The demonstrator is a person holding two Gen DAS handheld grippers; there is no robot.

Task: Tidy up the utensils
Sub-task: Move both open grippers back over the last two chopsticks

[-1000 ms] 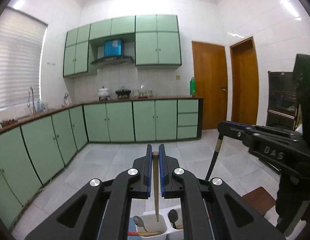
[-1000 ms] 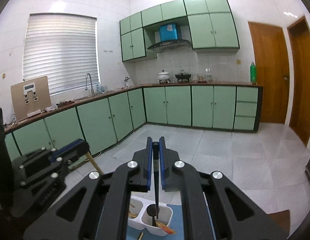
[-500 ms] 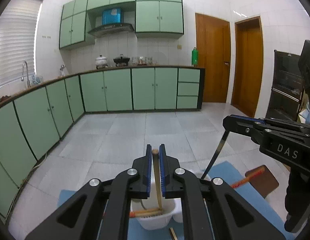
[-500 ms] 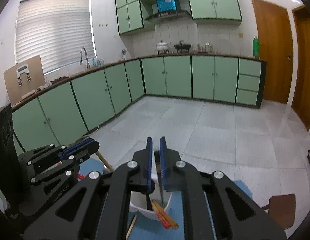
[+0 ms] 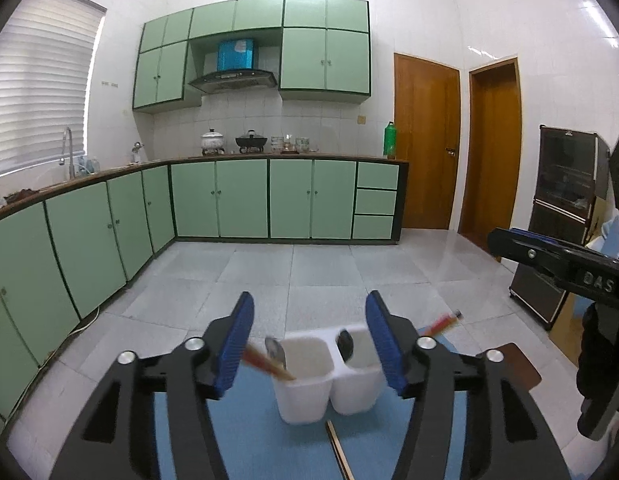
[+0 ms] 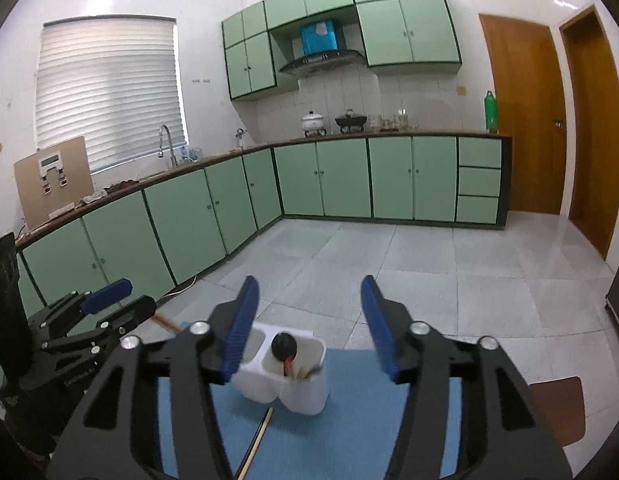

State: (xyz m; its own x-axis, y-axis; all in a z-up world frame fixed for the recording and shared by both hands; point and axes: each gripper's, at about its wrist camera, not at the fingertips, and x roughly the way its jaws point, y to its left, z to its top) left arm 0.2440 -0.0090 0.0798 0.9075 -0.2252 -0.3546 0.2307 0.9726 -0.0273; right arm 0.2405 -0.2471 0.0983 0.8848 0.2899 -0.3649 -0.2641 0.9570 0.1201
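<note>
A white two-compartment utensil holder (image 5: 325, 376) stands on a blue mat (image 5: 245, 432); it also shows in the right wrist view (image 6: 285, 376). In it are a steel spoon (image 5: 275, 350), a black spoon (image 6: 284, 346) and red-tipped chopsticks (image 5: 267, 364). One wooden chopstick (image 6: 255, 440) lies on the mat in front of the holder. My left gripper (image 5: 309, 344) is open and empty just before the holder. My right gripper (image 6: 307, 328) is open and empty above the holder.
The mat lies on a table with a brown coaster (image 6: 557, 400) at its right. Green kitchen cabinets (image 5: 245, 200) and a tiled floor lie beyond. Each gripper shows at the edge of the other's view, the right gripper (image 5: 549, 256) and the left gripper (image 6: 101, 312).
Both grippers have opened and let go of the utensils they held, a wooden chopstick on the left and a black spoon on the right. Both have drawn back from the holder.
</note>
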